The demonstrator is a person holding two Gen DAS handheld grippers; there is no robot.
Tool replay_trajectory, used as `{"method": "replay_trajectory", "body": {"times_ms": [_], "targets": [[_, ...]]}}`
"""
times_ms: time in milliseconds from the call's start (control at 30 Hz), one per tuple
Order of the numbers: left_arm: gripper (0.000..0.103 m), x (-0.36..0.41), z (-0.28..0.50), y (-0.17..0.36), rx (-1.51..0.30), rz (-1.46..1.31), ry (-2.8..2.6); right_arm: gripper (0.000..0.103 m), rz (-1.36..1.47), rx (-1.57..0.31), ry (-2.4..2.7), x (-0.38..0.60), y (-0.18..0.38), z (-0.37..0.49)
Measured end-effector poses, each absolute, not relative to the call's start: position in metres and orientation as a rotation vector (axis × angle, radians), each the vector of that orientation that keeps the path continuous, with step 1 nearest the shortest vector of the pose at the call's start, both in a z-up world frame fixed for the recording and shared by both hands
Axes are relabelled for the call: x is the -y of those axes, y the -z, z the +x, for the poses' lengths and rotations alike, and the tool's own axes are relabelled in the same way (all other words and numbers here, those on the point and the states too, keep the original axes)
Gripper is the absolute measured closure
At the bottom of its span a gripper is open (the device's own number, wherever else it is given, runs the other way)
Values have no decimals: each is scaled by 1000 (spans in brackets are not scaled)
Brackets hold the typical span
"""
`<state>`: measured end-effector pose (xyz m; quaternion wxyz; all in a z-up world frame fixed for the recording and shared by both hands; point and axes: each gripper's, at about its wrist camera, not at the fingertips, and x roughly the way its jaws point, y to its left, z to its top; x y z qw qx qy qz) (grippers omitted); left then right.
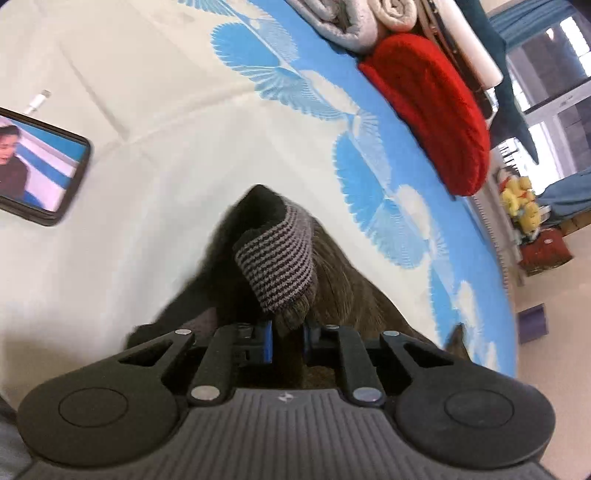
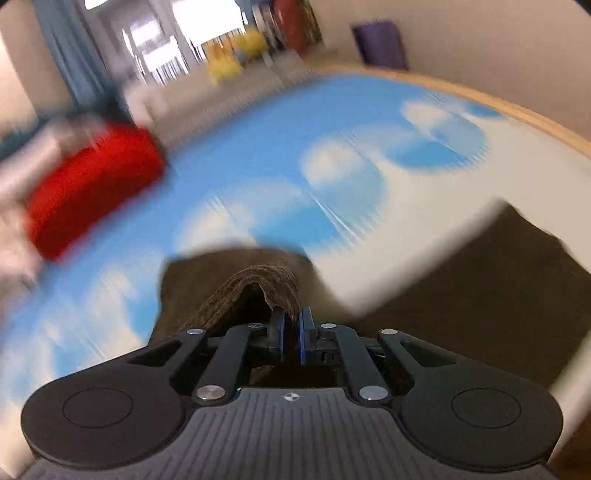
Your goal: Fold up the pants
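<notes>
The pants [image 1: 343, 284] are dark brown with a grey-and-black striped ribbed band [image 1: 280, 254]. In the left wrist view my left gripper [image 1: 288, 332] is shut on the pants' edge just below that band, and the cloth rises in a peak above the bed. In the right wrist view my right gripper [image 2: 291, 325] is shut on a ribbed brown edge of the pants [image 2: 258, 284]. More of the dark cloth [image 2: 498, 288] hangs or lies to its right. The right view is motion-blurred.
The bed sheet [image 1: 369, 162] is cream with blue fan and cloud prints. A phone [image 1: 33, 170] with a lit screen lies at the left. A folded red garment [image 1: 436, 107] and grey rolled cloths [image 1: 351, 22] lie at the far edge. The bed's wooden edge [image 2: 535, 118] runs at the right.
</notes>
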<state>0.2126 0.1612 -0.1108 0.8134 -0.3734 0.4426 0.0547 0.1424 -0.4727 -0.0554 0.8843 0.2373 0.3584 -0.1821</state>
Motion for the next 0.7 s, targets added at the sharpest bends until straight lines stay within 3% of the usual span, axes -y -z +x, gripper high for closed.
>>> {"method": "replay_trajectory", "body": {"times_ms": [67,100,133,167,200,233,300,500,667,700], "targets": [[88,-162,212,117,-980,-804,-122,78,339,-919,399,458,89,135],[88,-160,212,119,-987,-795,-131,69,298,-947,418,451,99,135],[88,-160,213,120,-994,-782,-136,66,233,-955,435,440,104,137],[87,-159,214,120,-993,-773,-138,63,176,-945,442,430,103,139],[87,-158,214,119,-988,-756,-138,53,115,-918,454,418,99,144],[87,-156,216,119,-987,-732,-139,36,70,-882,445,406,94,152],[87,-154,217,118,-987,-703,-143,24,13,-800,356,386,88,163],[86,-158,224,124,-1007,-721,-137,22,-119,-735,43,319,89,212],[85,-158,227,126,-1025,-723,-143,22,-150,-834,-38,283,130,265],[85,-158,228,127,-1028,-729,-148,32,-165,-861,-37,276,139,271]]}}
